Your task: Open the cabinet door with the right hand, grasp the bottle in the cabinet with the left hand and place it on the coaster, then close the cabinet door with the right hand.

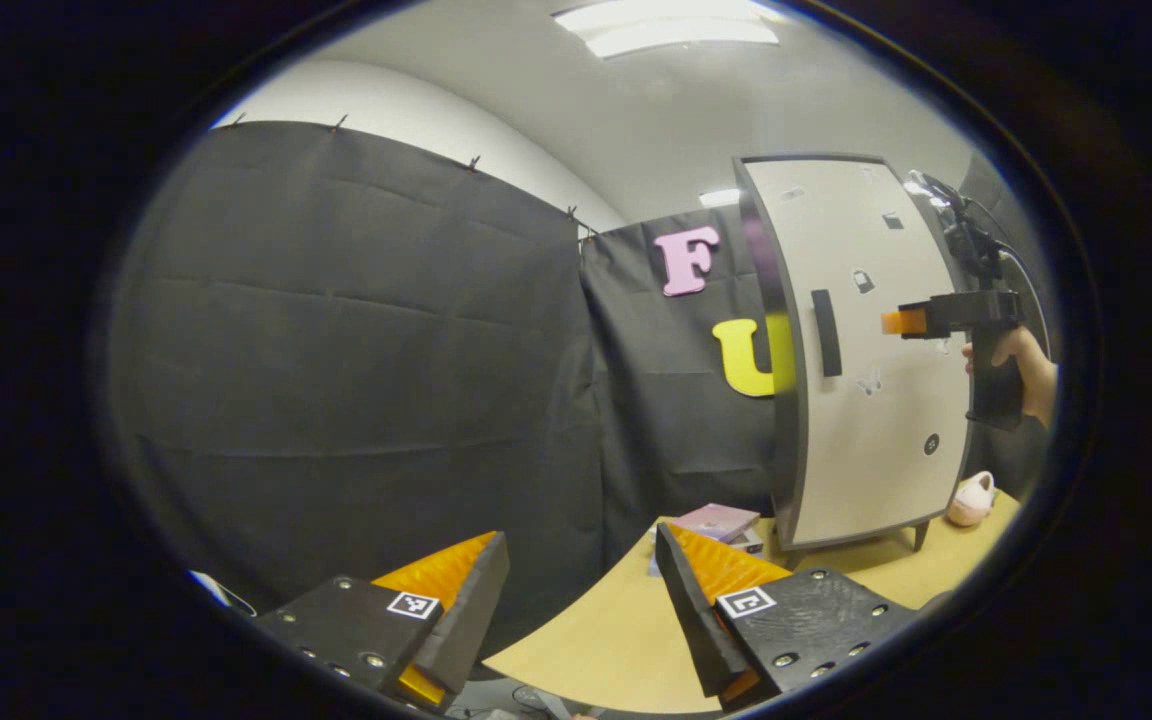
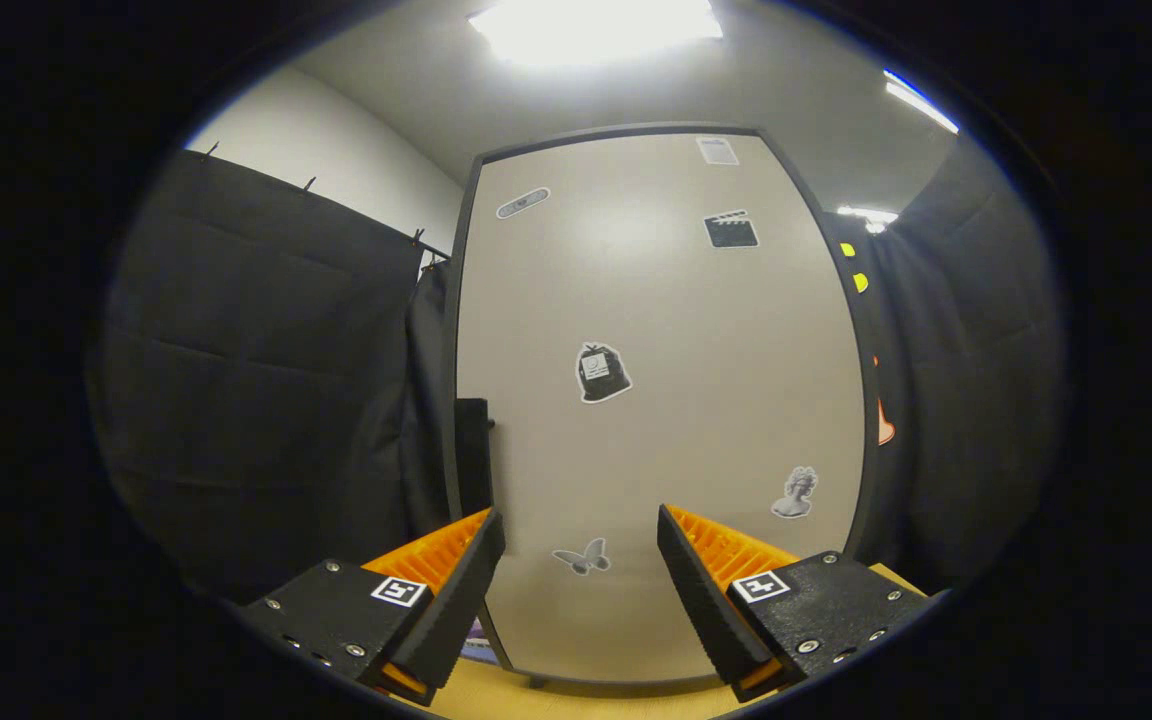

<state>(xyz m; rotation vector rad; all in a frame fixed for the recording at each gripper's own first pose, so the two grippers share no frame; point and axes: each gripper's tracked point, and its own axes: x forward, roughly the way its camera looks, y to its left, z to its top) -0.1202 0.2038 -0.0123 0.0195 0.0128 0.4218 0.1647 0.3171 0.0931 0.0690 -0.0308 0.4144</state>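
Cabinet (image 1: 871,360) is standing on the desk (image 1: 596,640) twd its far right side, on short legs. Cabinet door (image 2: 656,400) is sitting shut, pale front w/ dark frame, stickers dotted over it. Bottle isn't visible w/ the door shut, so can't tell where it's sitting. Door handle (image 1: 826,333), a dark vertical bar, is sitting near the door's left edge, about mid-height; in the right gripper view it's showing side-on (image 2: 473,455).

Right gripper (image 1: 904,321), w/ a hand (image 1: 1031,370) holding it, is hovering in front of the door, right of the handle, not touching it. In its own view the fingers (image 2: 581,575) are standing wide apart, nothing btwn them, facing the door front.

Left gripper (image 1: 581,600) is hanging open over the desk's near edge, jaws empty.

A pink box (image 1: 716,520) is lying on the desk just left of the cabinet's foot. A small pink item (image 1: 973,498) is sitting at the desk's far right corner.
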